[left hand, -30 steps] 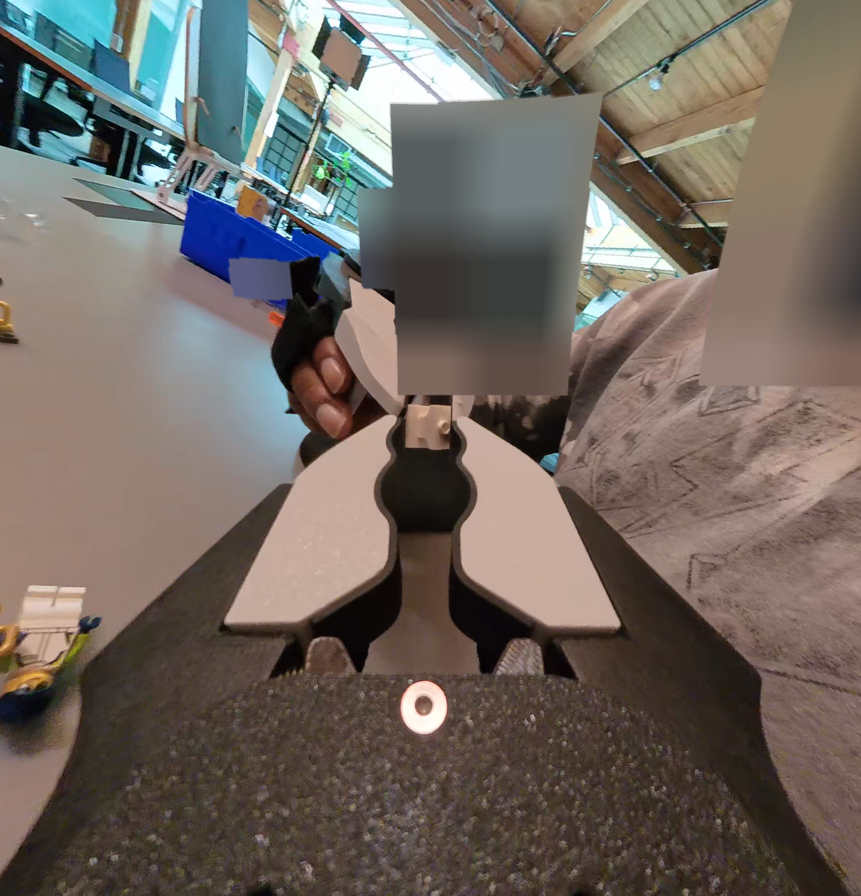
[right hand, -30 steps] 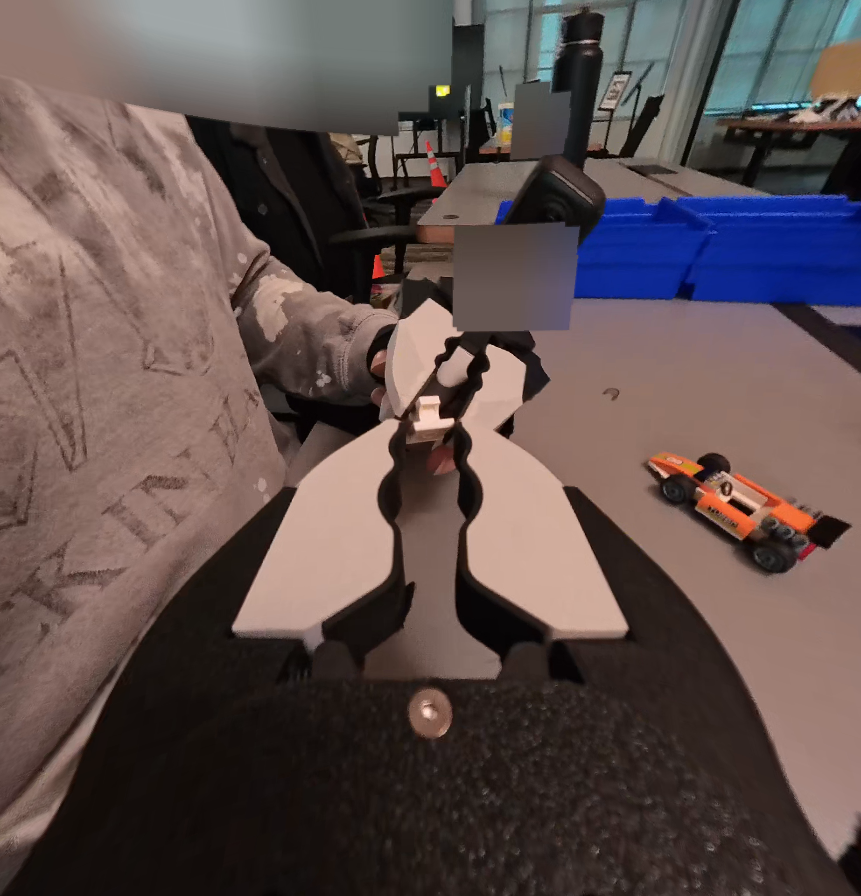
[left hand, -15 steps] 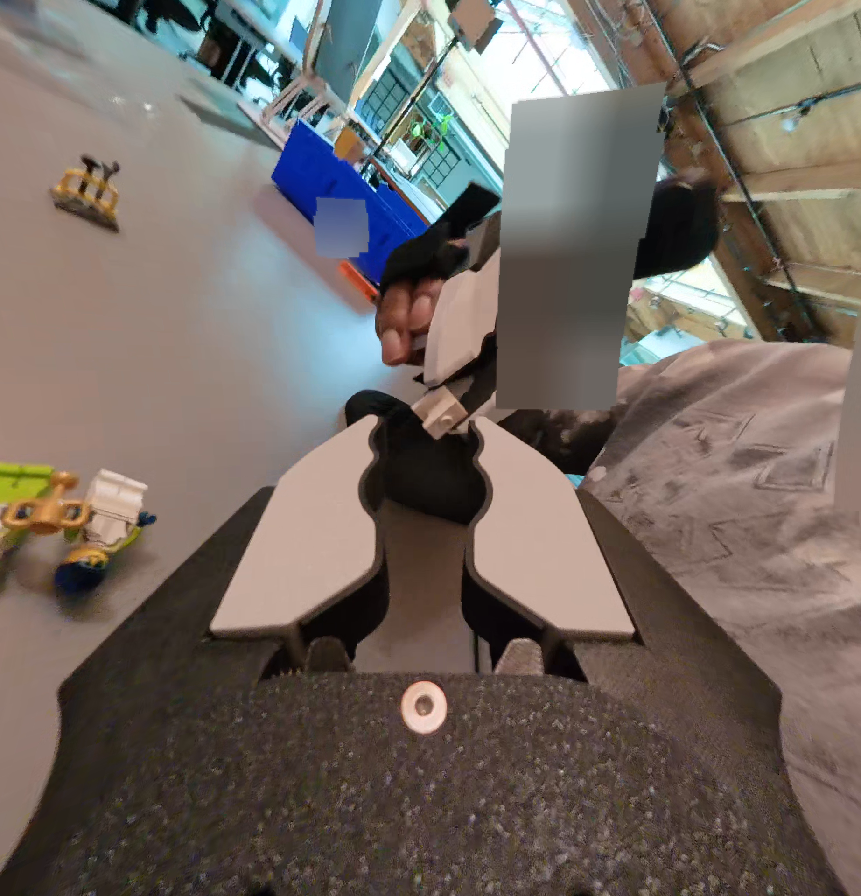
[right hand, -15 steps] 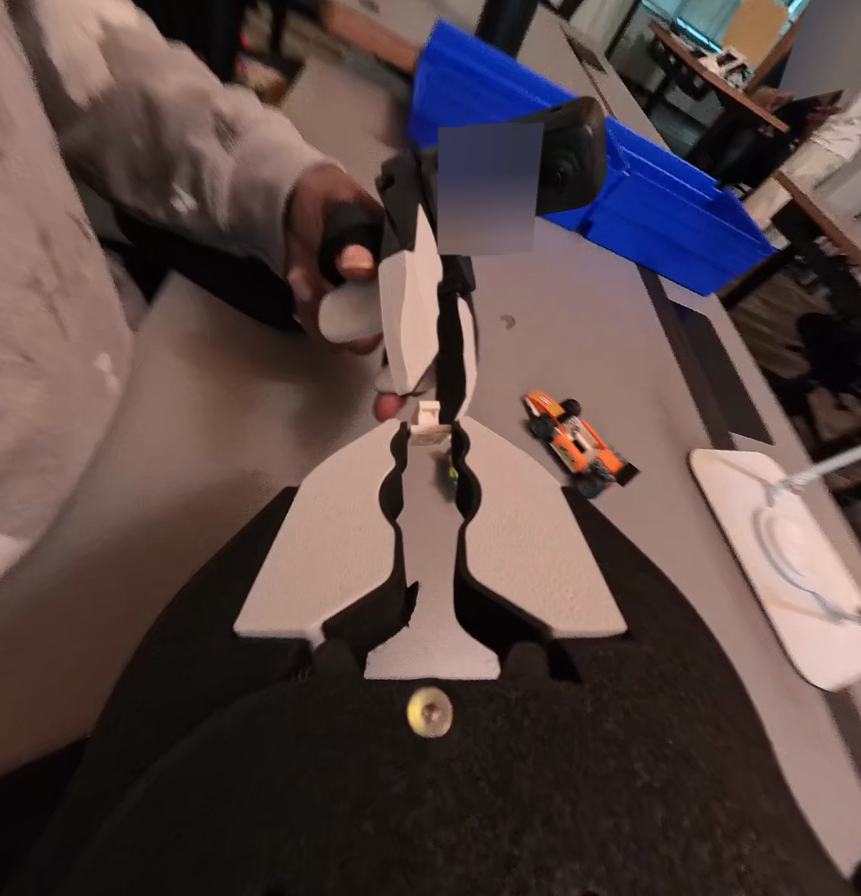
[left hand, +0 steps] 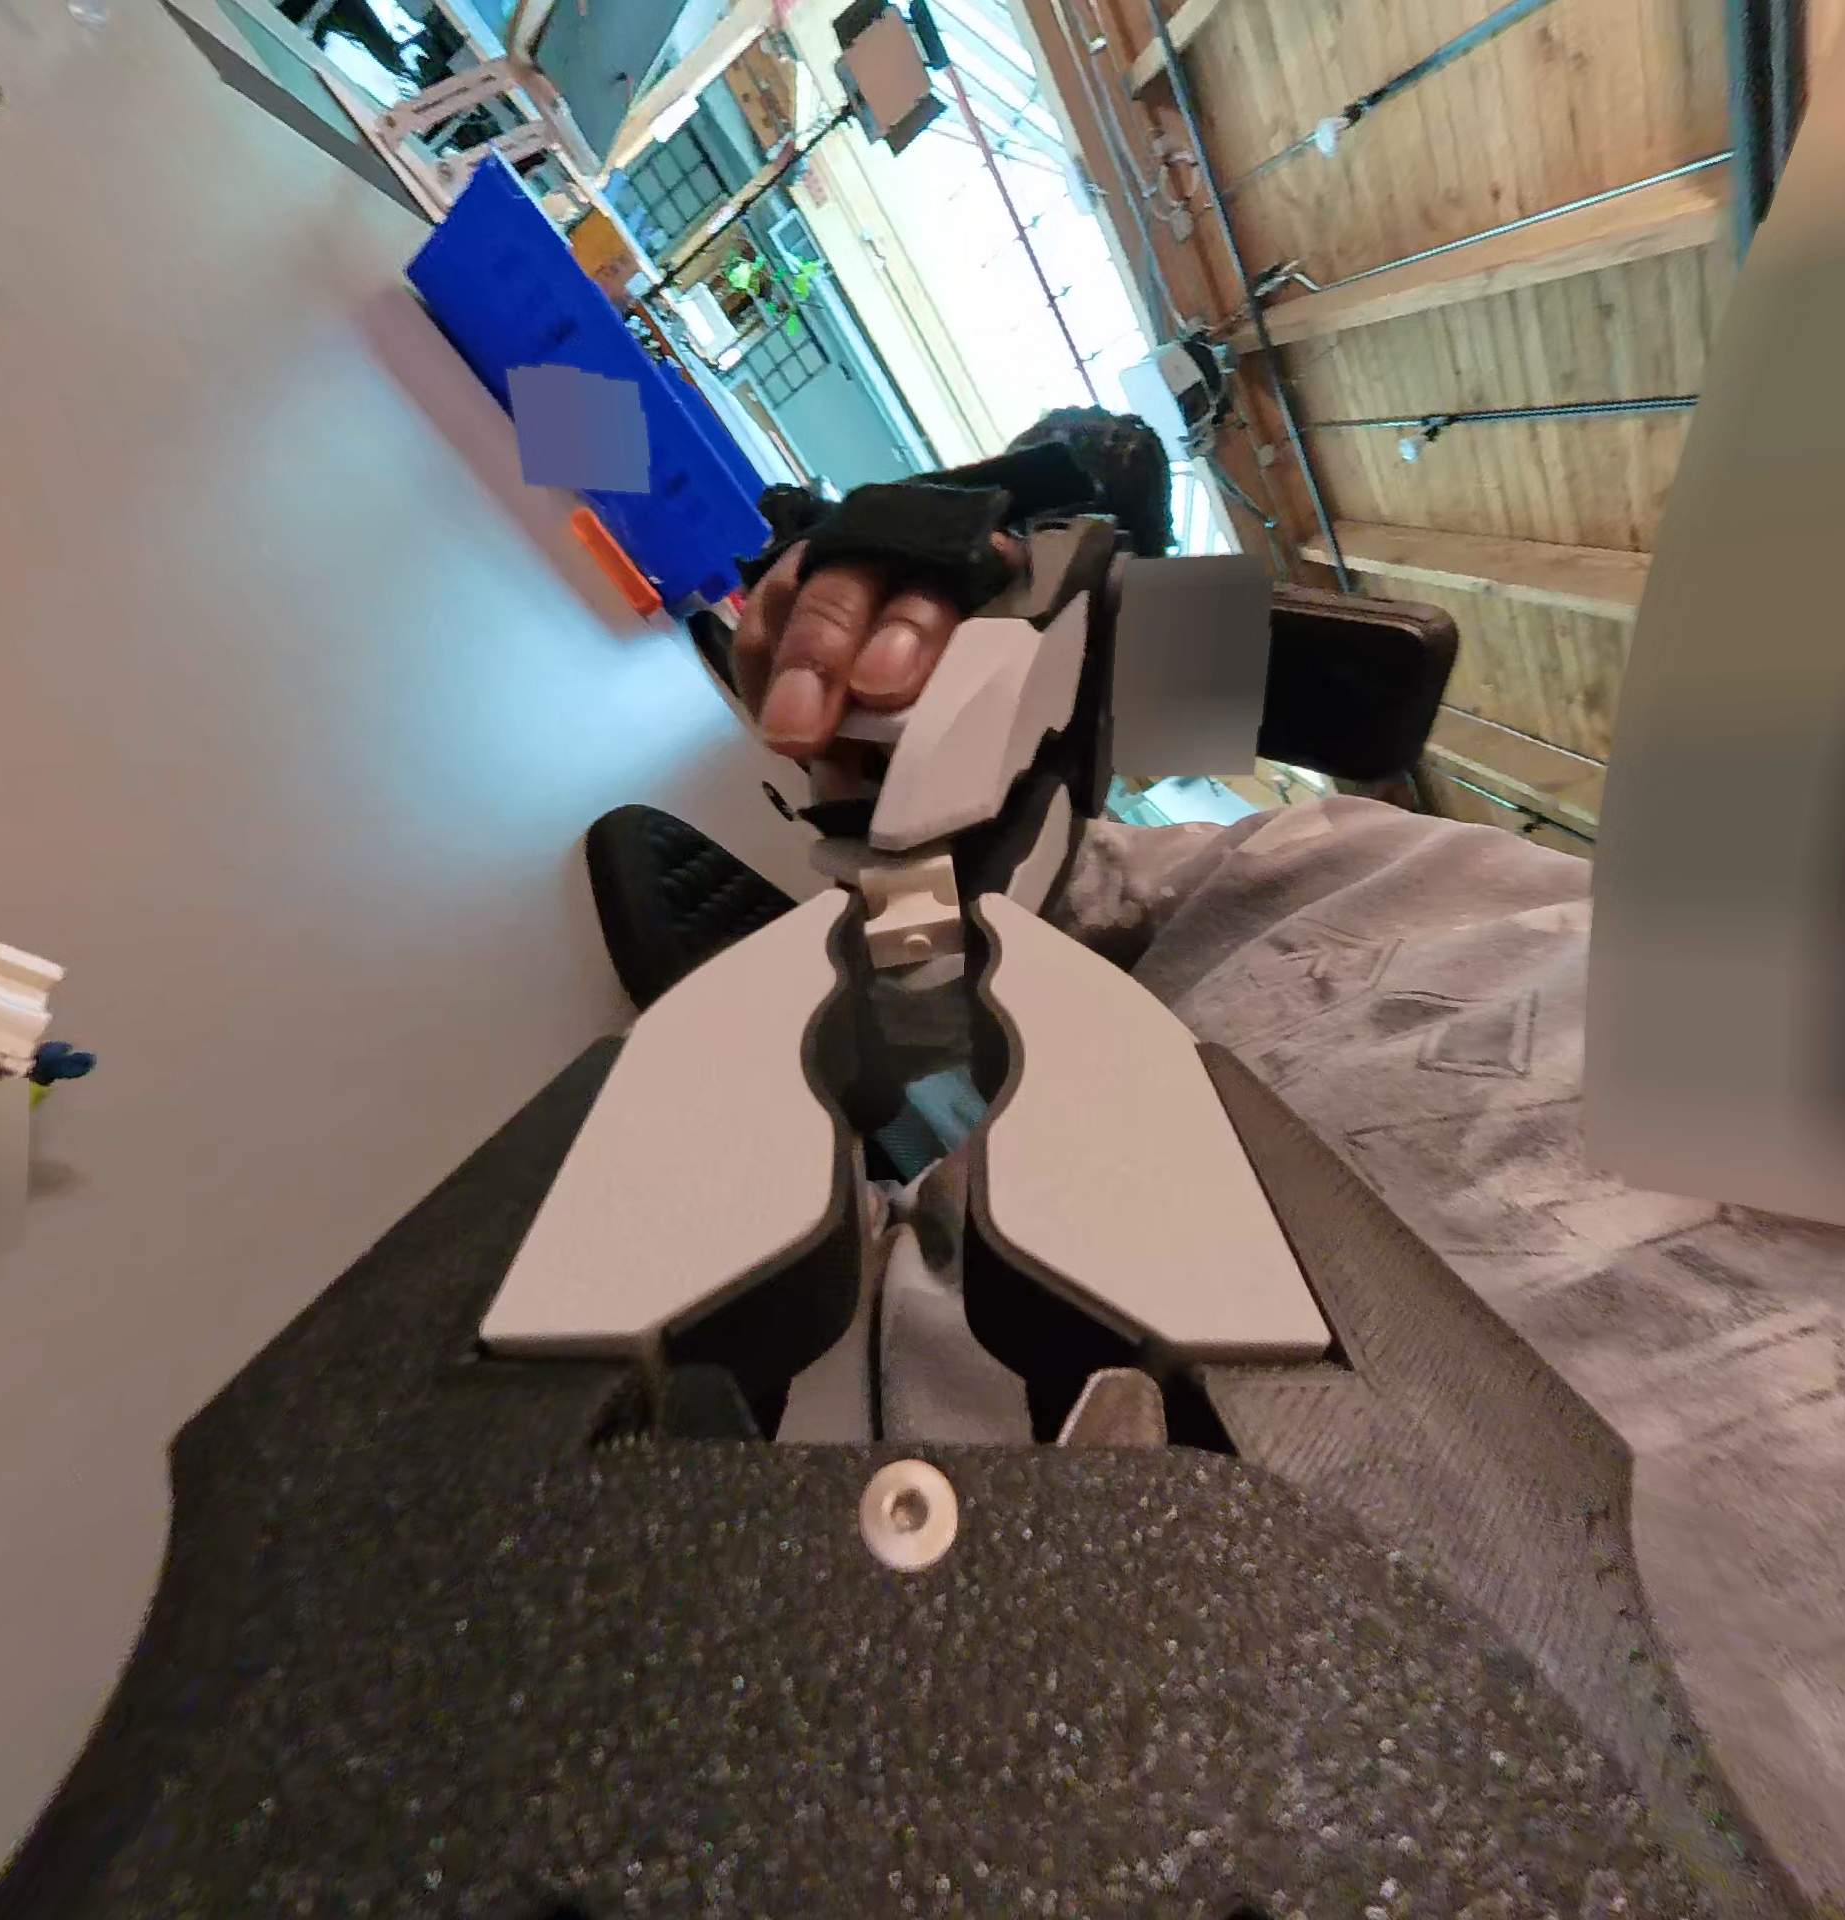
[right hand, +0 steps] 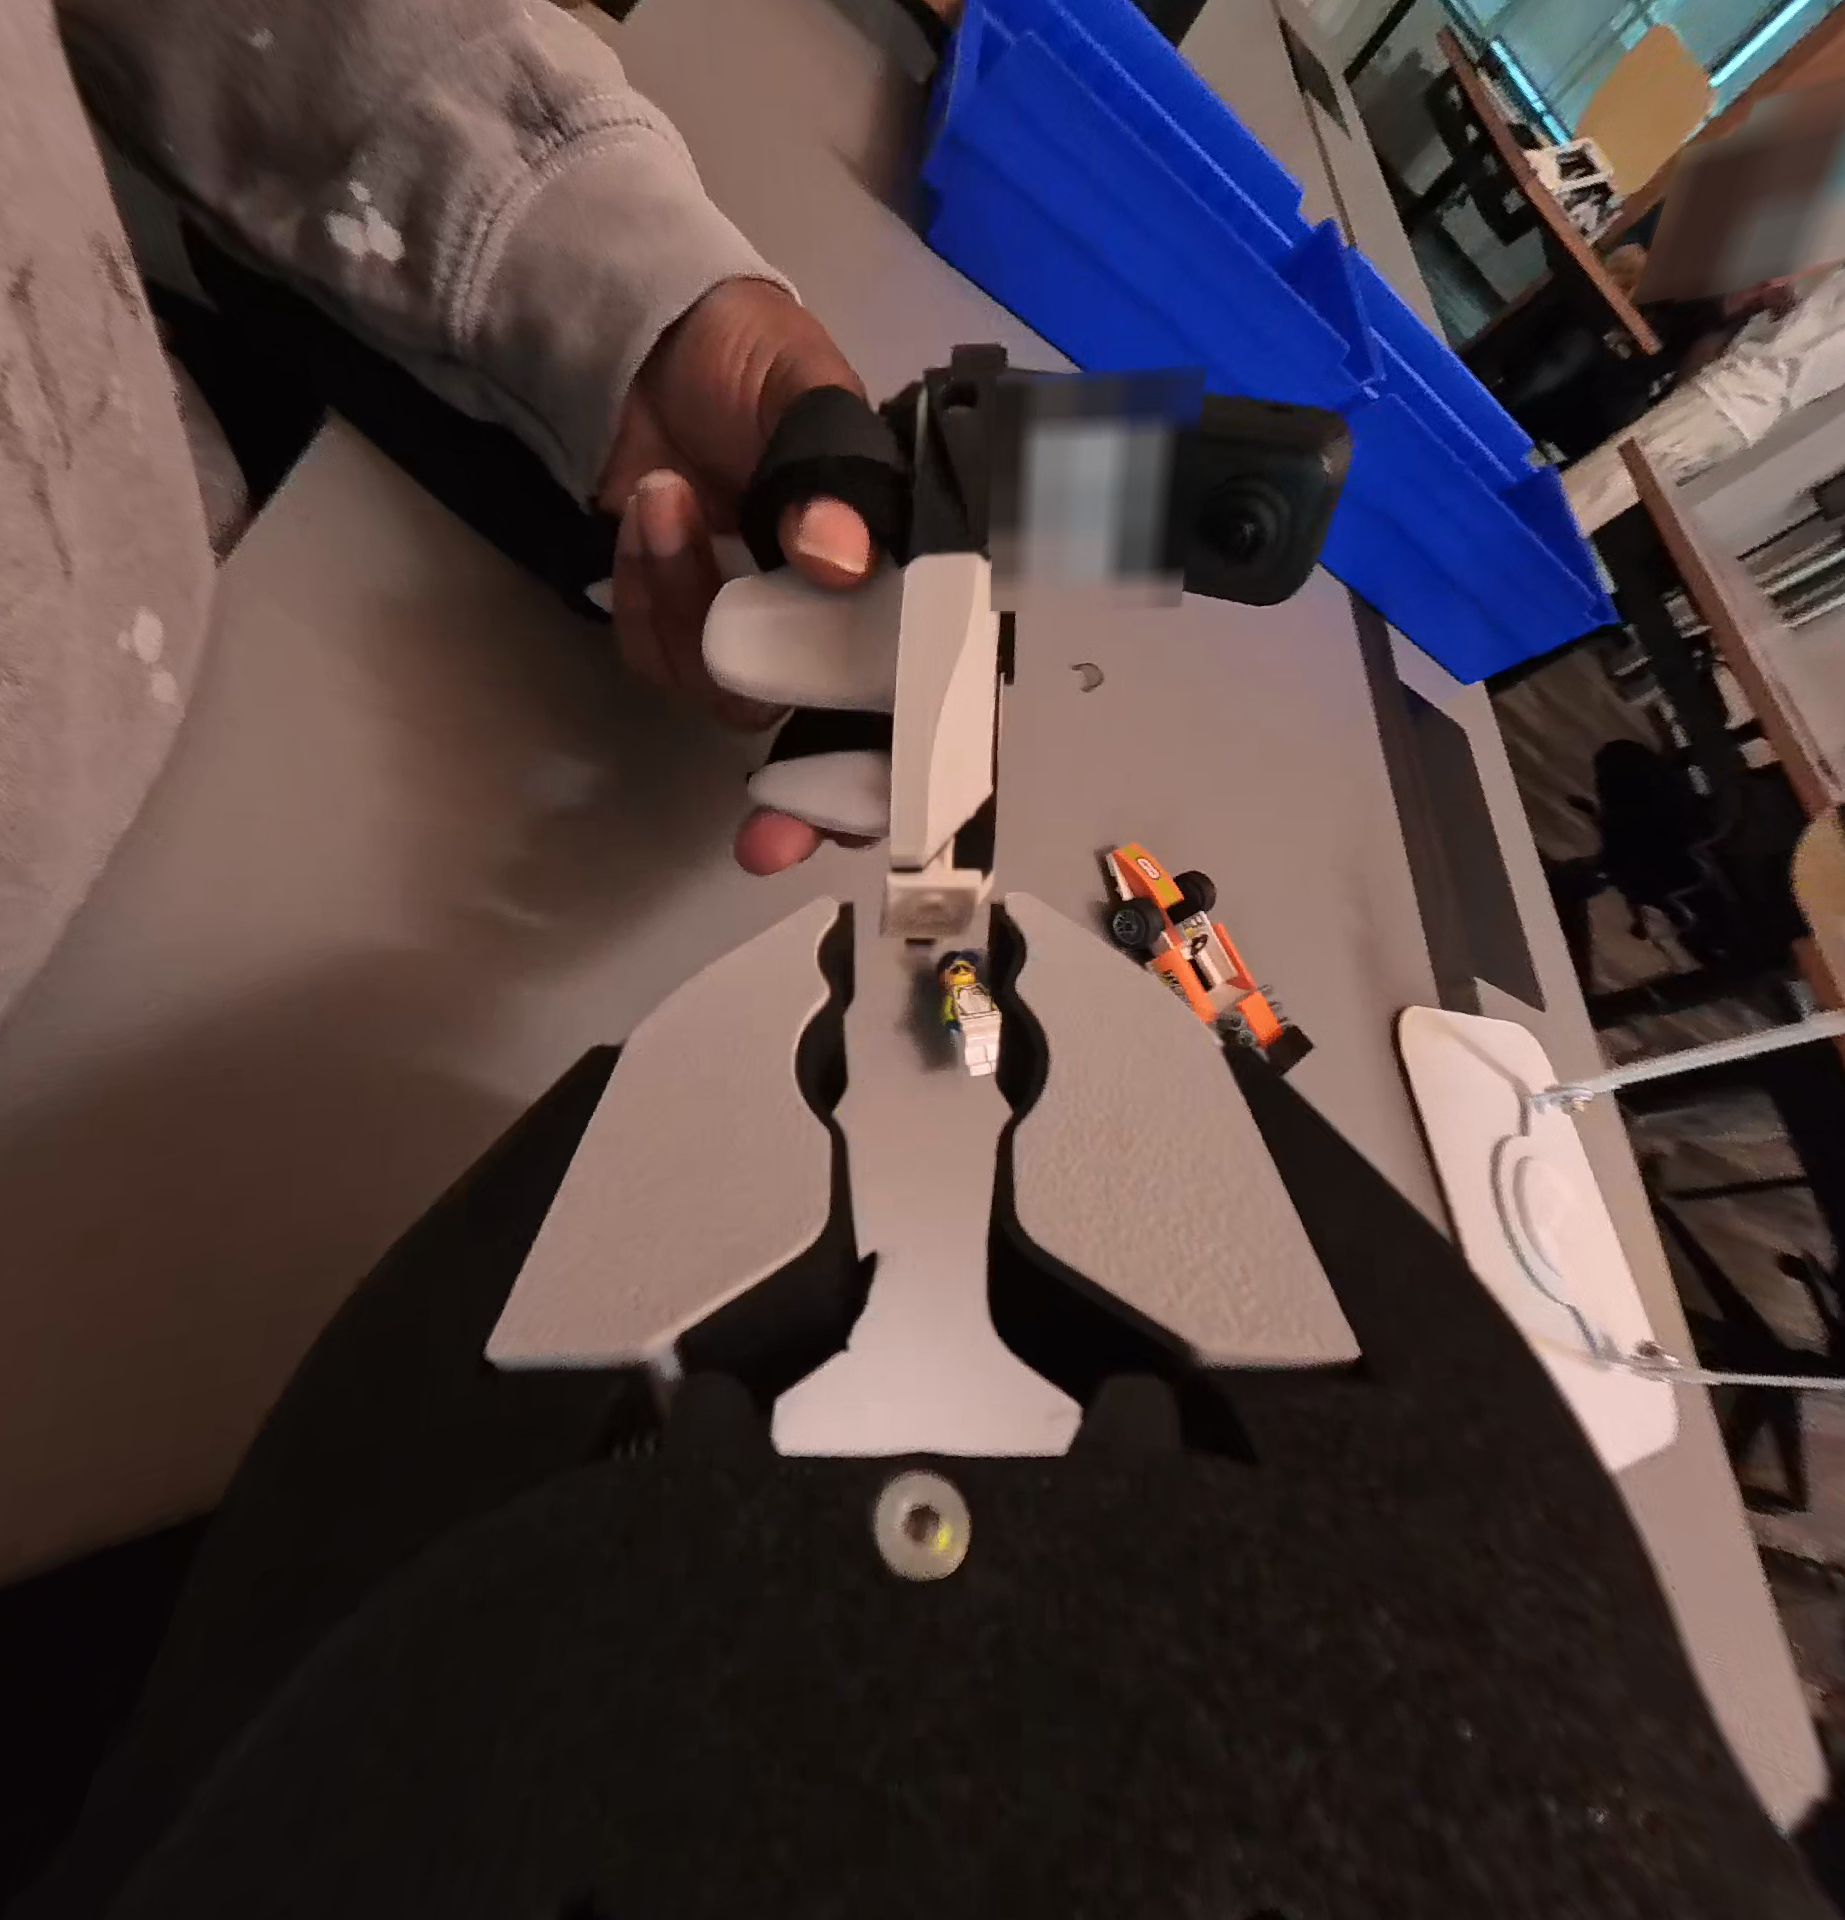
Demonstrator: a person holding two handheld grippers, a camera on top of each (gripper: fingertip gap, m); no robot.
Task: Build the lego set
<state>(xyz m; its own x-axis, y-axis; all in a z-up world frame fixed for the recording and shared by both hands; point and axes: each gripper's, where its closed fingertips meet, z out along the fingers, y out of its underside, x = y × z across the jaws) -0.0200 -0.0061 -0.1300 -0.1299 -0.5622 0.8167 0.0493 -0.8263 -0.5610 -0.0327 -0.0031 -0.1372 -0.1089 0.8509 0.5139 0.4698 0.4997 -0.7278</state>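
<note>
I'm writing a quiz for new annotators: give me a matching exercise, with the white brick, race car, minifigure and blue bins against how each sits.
1 white brick
2 orange race car
3 minifigure
4 blue bins

A lined along the table edge
B lying on its back
C held off the table
D standing on its wheels

Pairs: 1-C, 2-D, 3-B, 4-A

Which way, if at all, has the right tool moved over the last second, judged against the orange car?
Yes. The right tool has risen and tipped down: the orange car, formerly far right, now lies beside its tip.
</note>
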